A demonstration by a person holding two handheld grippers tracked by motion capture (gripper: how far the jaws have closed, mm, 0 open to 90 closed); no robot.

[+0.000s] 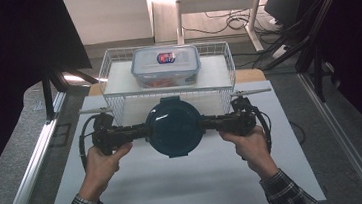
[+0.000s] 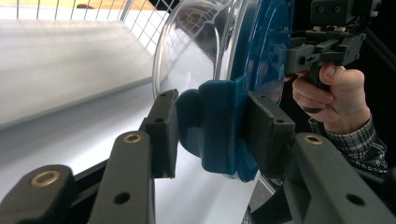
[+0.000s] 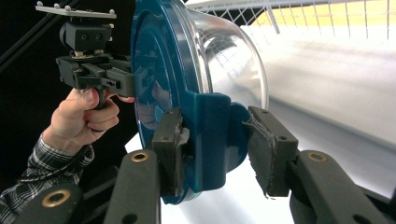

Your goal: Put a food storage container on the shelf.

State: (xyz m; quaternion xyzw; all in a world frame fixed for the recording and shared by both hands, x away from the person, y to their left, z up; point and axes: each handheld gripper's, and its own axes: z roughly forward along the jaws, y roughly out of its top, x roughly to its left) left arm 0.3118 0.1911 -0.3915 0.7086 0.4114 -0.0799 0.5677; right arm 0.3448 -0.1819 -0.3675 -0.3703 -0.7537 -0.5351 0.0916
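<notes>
A round container (image 1: 174, 126) with a dark blue plastic lid and clear, glossy bowl is held above the white counter (image 1: 186, 182), just in front of a white wire basket (image 1: 107, 64); the left gripper (image 1: 136, 132) and right gripper (image 1: 210, 124) each clamp one of its opposite blue latch tabs. The step in hand appears to be a two-handed carry. The next move probably calls for level, matched travel, as the basket already holds a rectangular clear box (image 1: 166, 65).

White wire basket (image 1: 110, 63) beyond the grippers, rectangular clear lidded box (image 1: 166, 65) with a red-and-blue label resting on it, white table (image 1: 186, 182) beneath the grippers, cables on floor (image 1: 234, 21) far behind
</notes>
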